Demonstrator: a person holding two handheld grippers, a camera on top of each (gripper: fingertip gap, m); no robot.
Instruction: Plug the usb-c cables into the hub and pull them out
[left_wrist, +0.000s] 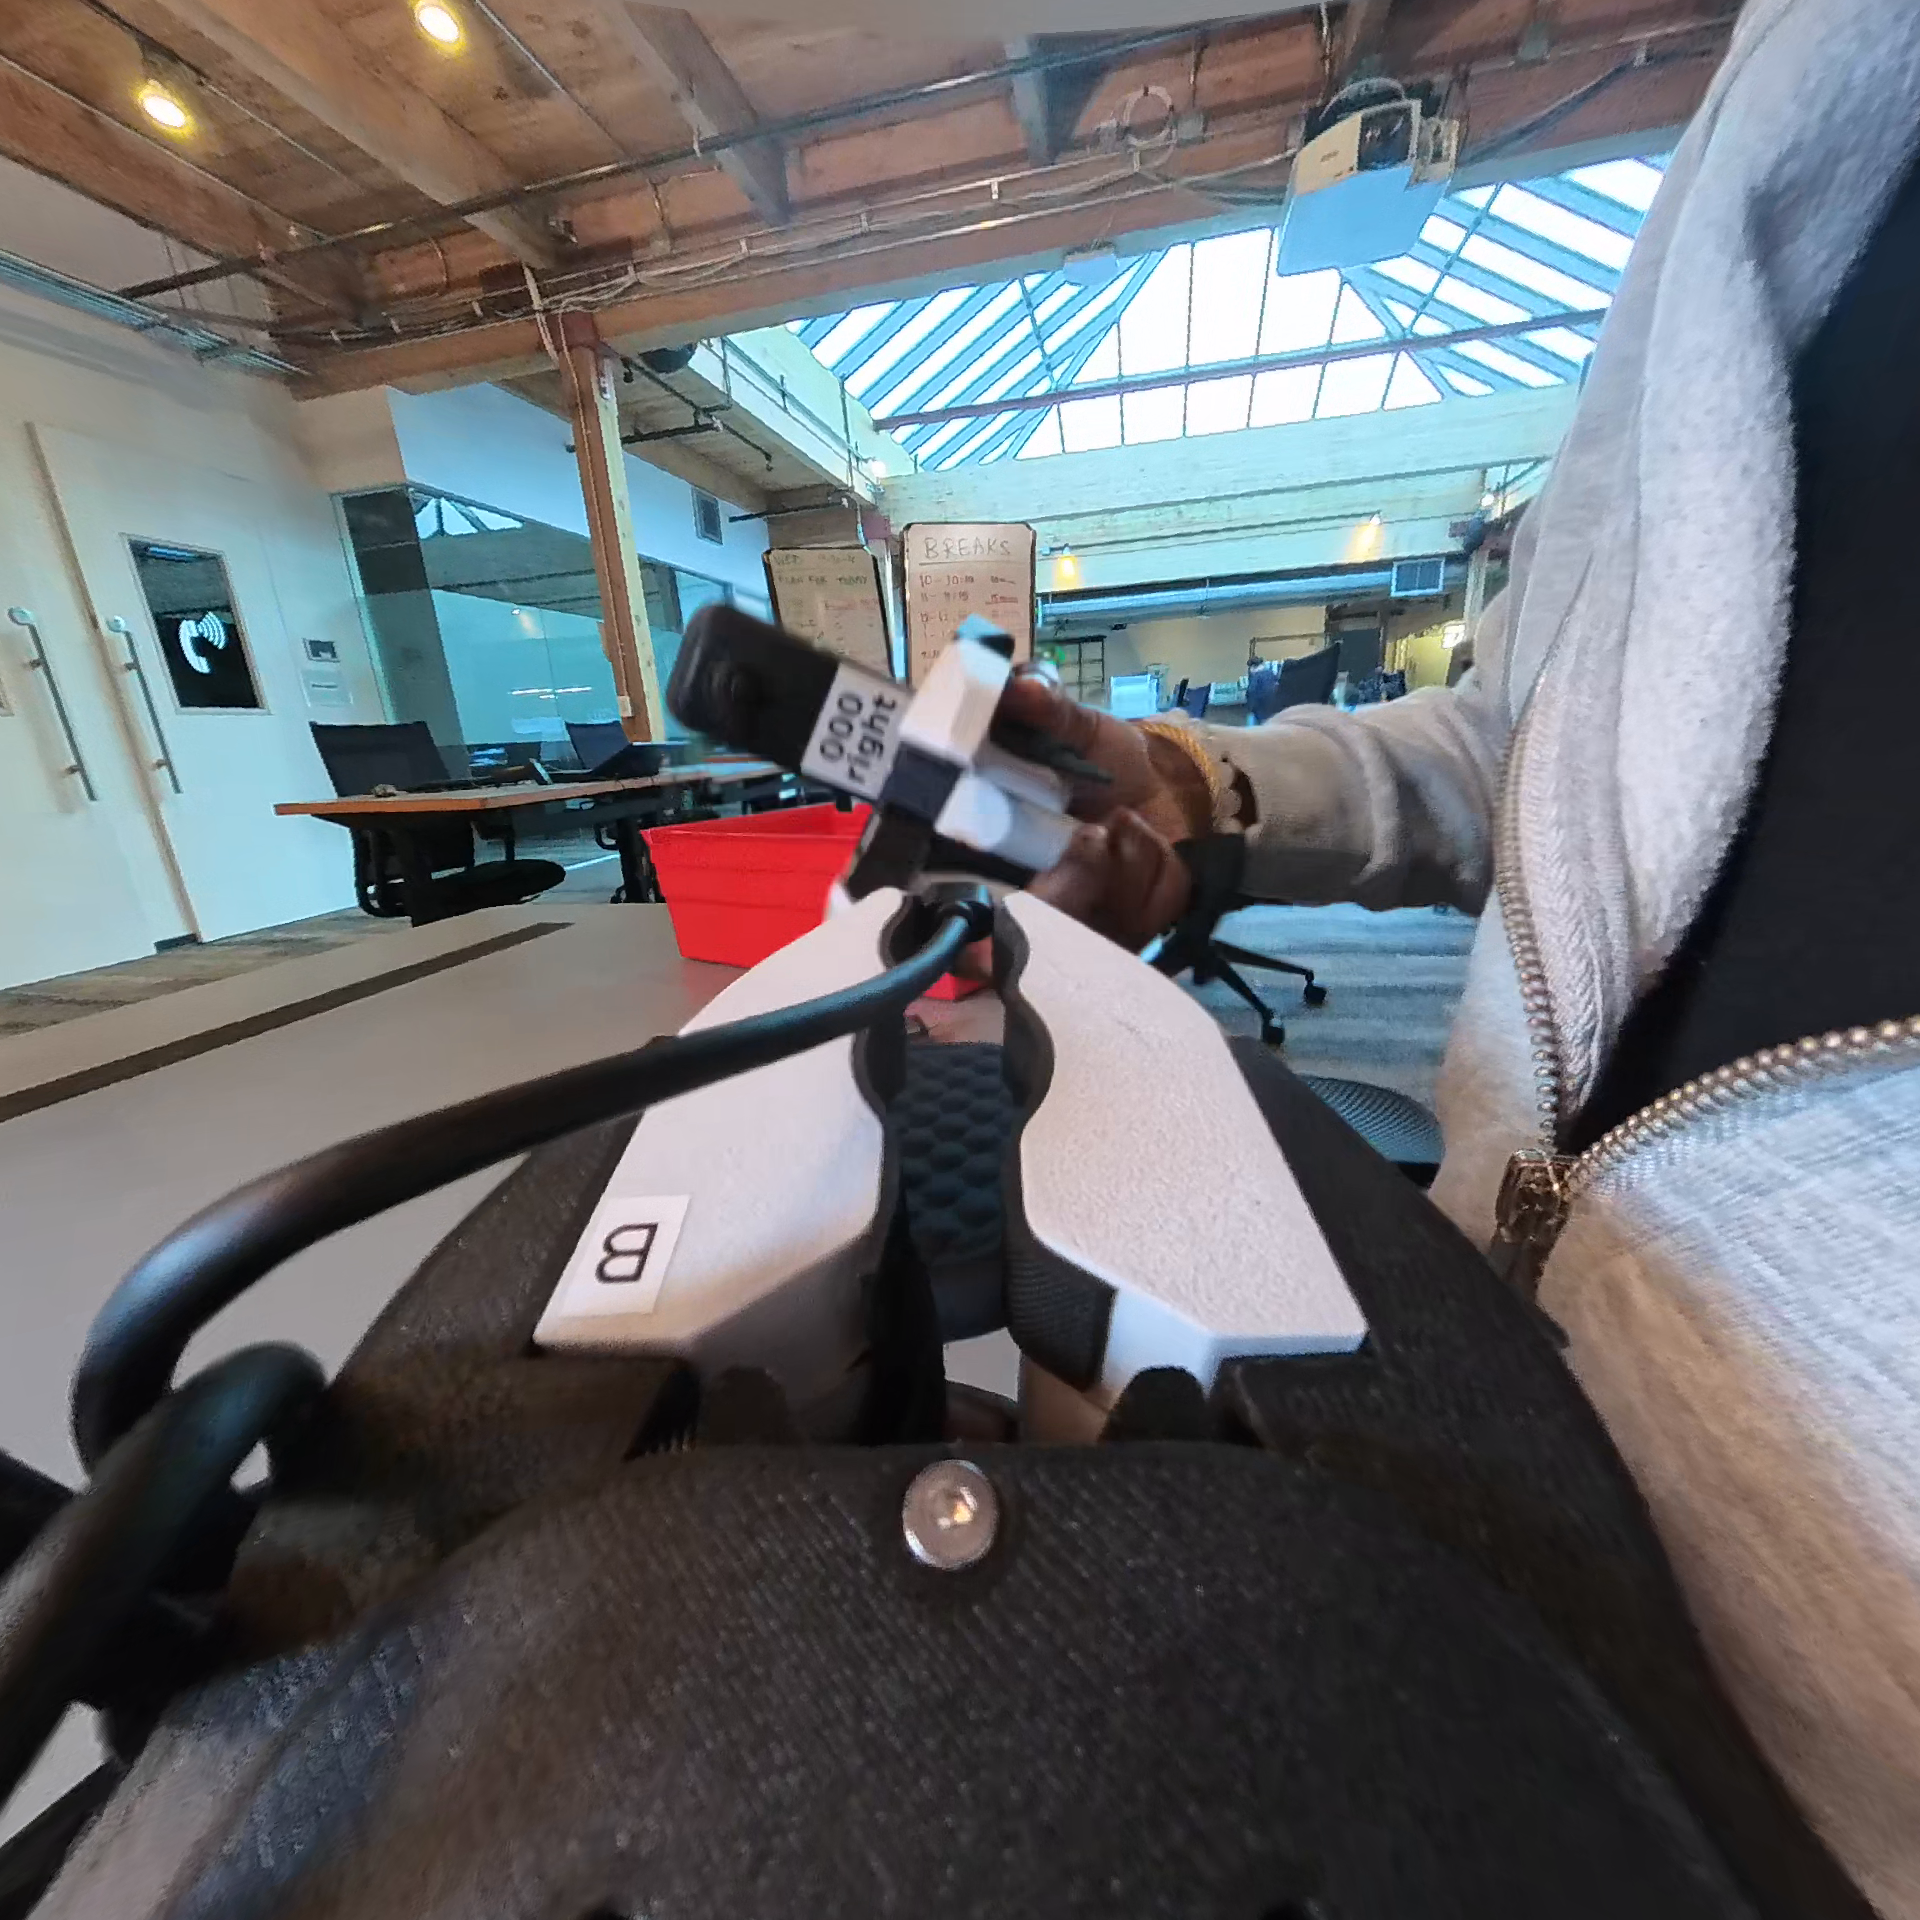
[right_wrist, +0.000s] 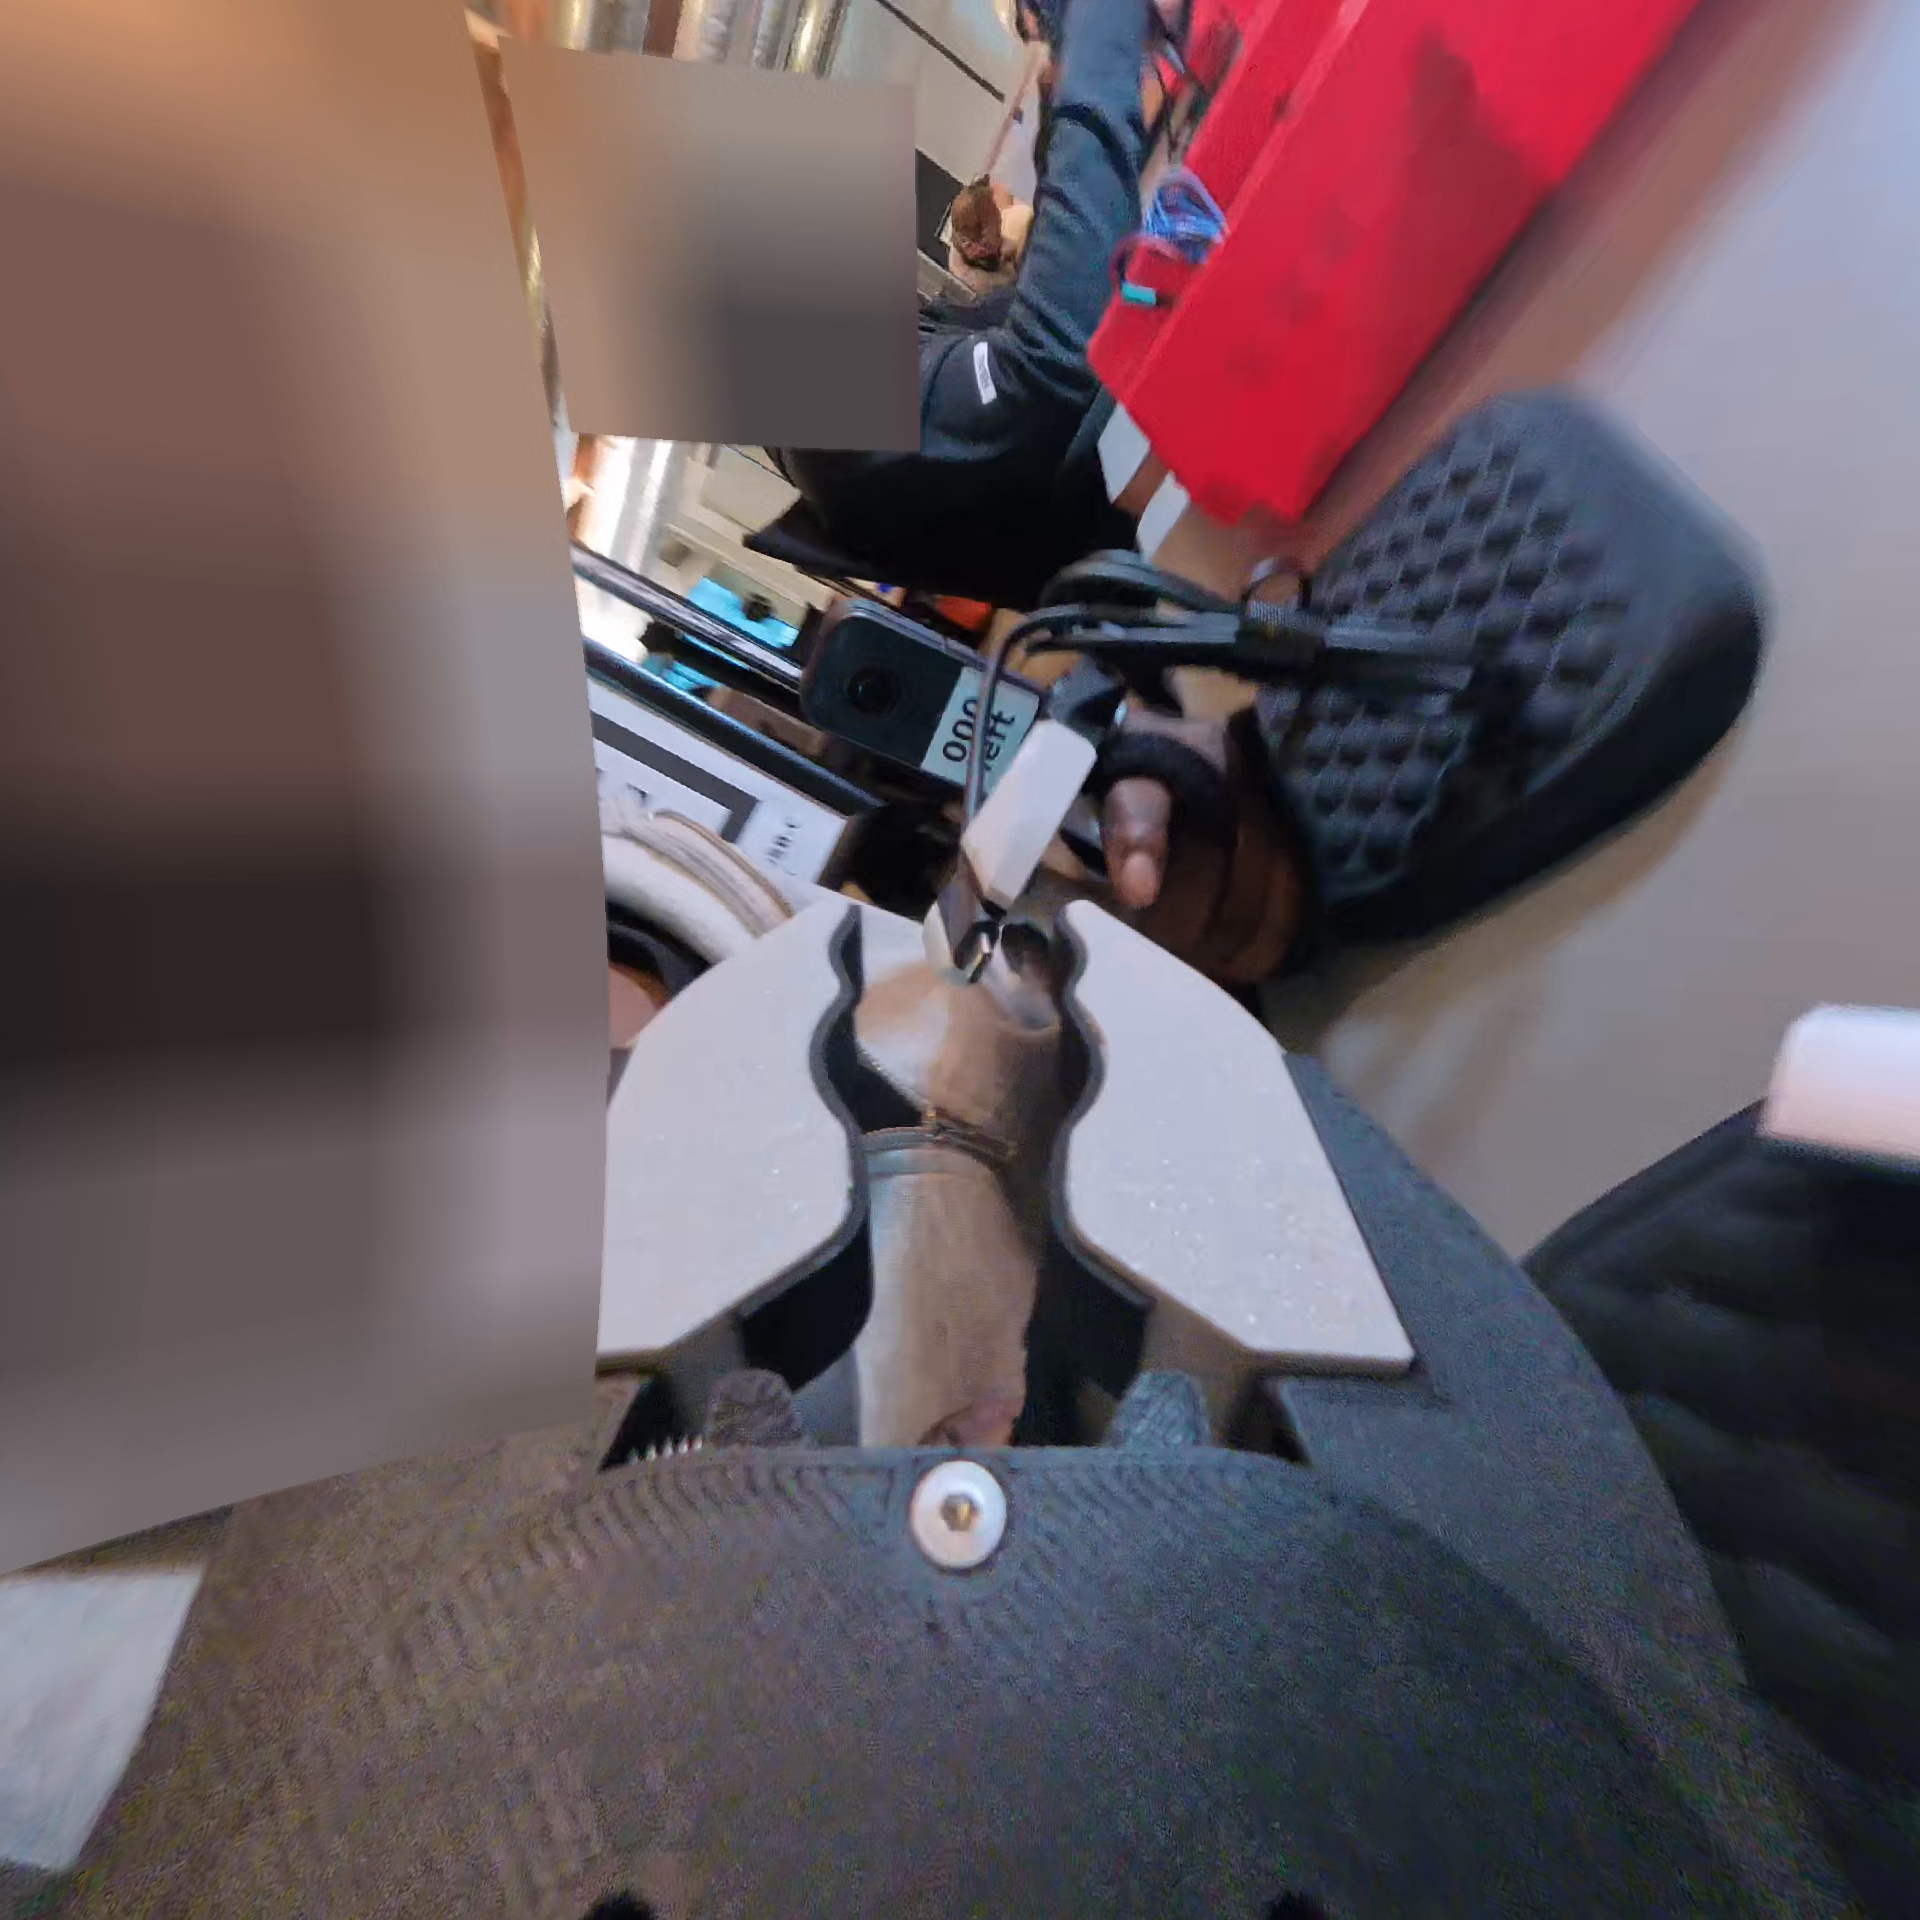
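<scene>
- Left gripper (left_wrist: 961, 920): jaws clamped on the cable (left_wrist: 582, 1081) just behind its plug. The cable runs from the tips at frame centre down to the lower left of the left wrist view.
- Right gripper (right_wrist: 966, 920): jaws apart, with nothing clearly gripped. A small pale blurred item sits by one tip and cannot be identified.
- The right wrist view shows the plug (right_wrist: 971, 945) at frame centre. It is bare, pinched in the left gripper's white tips and pointing into the gap between the right gripper's tips.
- Both grippers are held up off the table (left_wrist: 312, 1039), tip to tip. In the left wrist view the right gripper appears just above centre.
- Hub: not positively identified in either view. A bundle of dark leads (right_wrist: 1195, 623) lies right of centre in the right wrist view, against a black dimpled pad (right_wrist: 1507, 675); whether the hub is among them cannot be told.
- Red bin (left_wrist: 748, 873): on the table beyond the grippers. It is not involved.
- Assessment: the plug is in no port, so this cable is unplugged at present. Whether it awaits insertion or has just been withdrawn cannot be judged. Any other cables' status is unconfirmed.
</scene>
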